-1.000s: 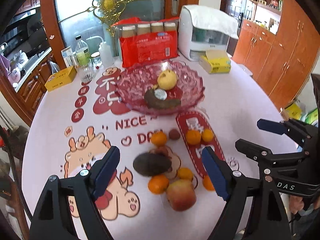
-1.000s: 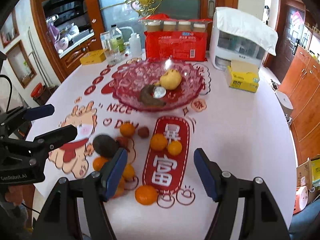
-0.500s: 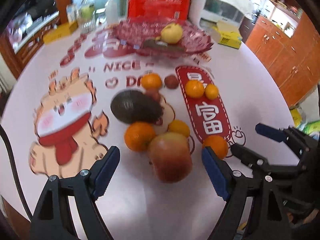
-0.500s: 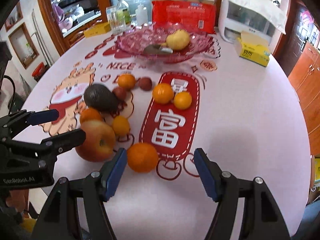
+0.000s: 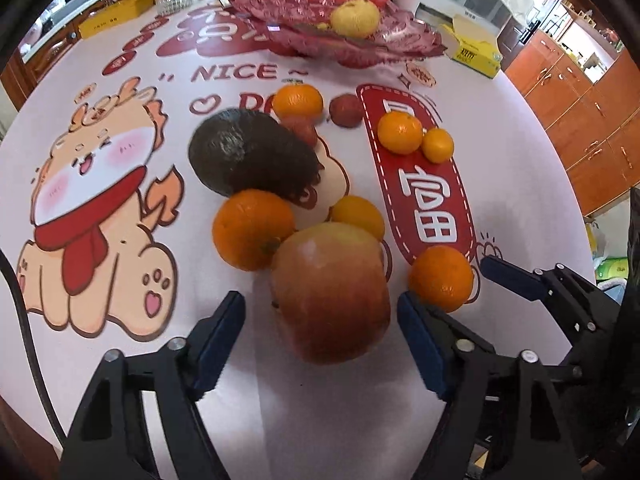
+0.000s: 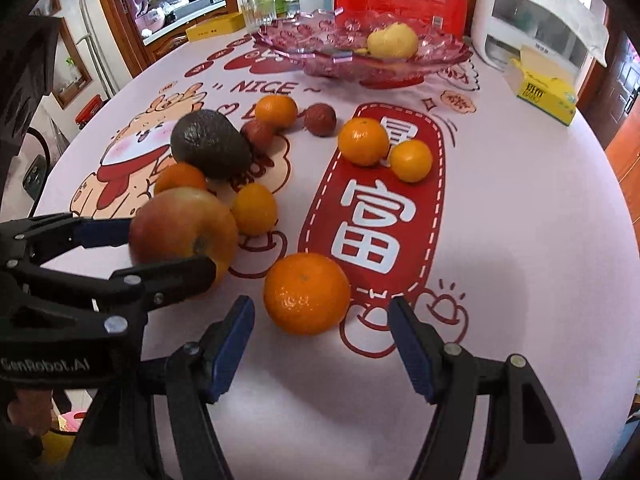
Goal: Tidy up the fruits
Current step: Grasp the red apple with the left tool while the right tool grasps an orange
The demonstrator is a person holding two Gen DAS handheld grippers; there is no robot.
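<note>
A red-yellow apple (image 5: pixel 330 292) lies on the printed tablecloth between the fingers of my left gripper (image 5: pixel 320 332). Its jaws are closing, and thin gaps still show on both sides of the apple. My right gripper (image 6: pixel 320 320) stands open just behind a large orange (image 6: pixel 306 292), which sits a little ahead of its pads. A dark avocado (image 5: pixel 252 156), several smaller oranges and two small reddish-brown fruits lie beyond. The pink glass bowl (image 6: pixel 320 52) at the back holds a yellow fruit (image 6: pixel 392 42).
Behind the bowl stand a red pack (image 6: pixel 400 0), a white appliance (image 6: pixel 532 20), a glass and bottles (image 6: pixel 256 4) and a flat yellow box (image 6: pixel 216 28). A yellow tissue box (image 6: pixel 544 88) lies at the back right. Bare cloth lies right of the red banner.
Both grippers have sunk toward the table and tipped downward. The apple now lies between the left fingers, which have narrowed. The large orange now sits just ahead of the right pads.
</note>
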